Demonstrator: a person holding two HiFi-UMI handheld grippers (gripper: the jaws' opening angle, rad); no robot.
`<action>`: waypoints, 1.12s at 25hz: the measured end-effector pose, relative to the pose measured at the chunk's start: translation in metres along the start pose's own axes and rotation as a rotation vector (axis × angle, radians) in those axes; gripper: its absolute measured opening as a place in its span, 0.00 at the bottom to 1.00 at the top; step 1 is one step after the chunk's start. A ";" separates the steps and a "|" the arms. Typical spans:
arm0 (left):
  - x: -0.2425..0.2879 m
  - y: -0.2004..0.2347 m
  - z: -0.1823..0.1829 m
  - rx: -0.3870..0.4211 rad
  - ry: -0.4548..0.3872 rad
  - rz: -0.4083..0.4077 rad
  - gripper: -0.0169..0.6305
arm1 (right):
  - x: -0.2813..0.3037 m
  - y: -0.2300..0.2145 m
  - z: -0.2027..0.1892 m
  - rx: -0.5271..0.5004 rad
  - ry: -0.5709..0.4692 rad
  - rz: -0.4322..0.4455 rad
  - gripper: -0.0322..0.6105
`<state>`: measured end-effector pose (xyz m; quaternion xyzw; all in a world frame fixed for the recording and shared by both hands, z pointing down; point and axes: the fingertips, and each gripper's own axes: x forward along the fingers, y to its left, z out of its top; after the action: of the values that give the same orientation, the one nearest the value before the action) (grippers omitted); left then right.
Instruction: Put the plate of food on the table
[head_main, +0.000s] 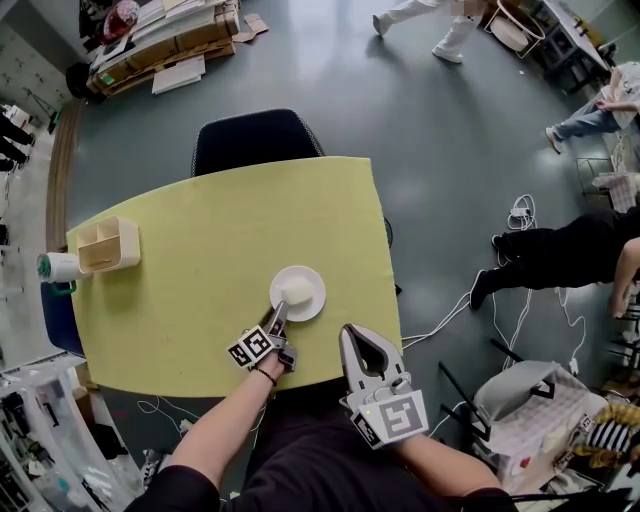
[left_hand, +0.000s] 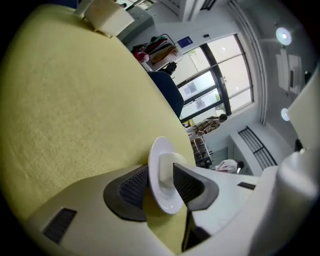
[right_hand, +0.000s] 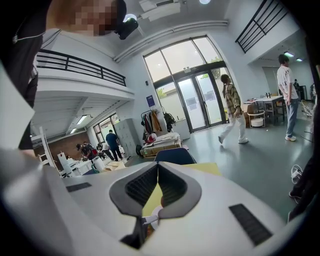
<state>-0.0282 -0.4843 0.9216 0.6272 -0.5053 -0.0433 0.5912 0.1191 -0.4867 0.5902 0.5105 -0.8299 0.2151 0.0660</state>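
Note:
A small white plate (head_main: 298, 293) with a pale lump of food (head_main: 296, 289) rests on the yellow-green table (head_main: 190, 270), near its front edge. My left gripper (head_main: 277, 318) reaches the plate's near rim. In the left gripper view the plate (left_hand: 161, 192) stands edge-on between the jaws with the food (left_hand: 166, 167) on it; a sliver of table shows between the left pad (left_hand: 134, 186) and the rim, so the left gripper (left_hand: 161, 181) is open around the rim. My right gripper (head_main: 352, 337) hovers at the table's front edge, right of the plate, and in its own view the right gripper (right_hand: 158, 167) is shut on nothing.
A cream desk organizer (head_main: 108, 244) and a white cup with a green band (head_main: 58, 267) sit at the table's left end. A dark chair (head_main: 257, 140) stands behind the far edge. Cables (head_main: 520, 215) and seated people (head_main: 560, 255) are on the floor to the right.

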 end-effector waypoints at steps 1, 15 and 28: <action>-0.001 0.002 0.000 0.053 0.005 0.028 0.24 | 0.000 0.000 0.000 0.001 0.001 0.001 0.07; -0.021 -0.014 0.011 0.478 0.035 0.040 0.24 | 0.008 -0.006 -0.008 -0.010 0.016 -0.005 0.07; -0.113 -0.112 0.052 0.611 -0.041 -0.152 0.04 | 0.011 0.015 0.005 -0.002 0.011 0.080 0.07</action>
<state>-0.0517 -0.4663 0.7569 0.8108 -0.4582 0.0538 0.3603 0.1010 -0.4917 0.5850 0.4756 -0.8495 0.2198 0.0624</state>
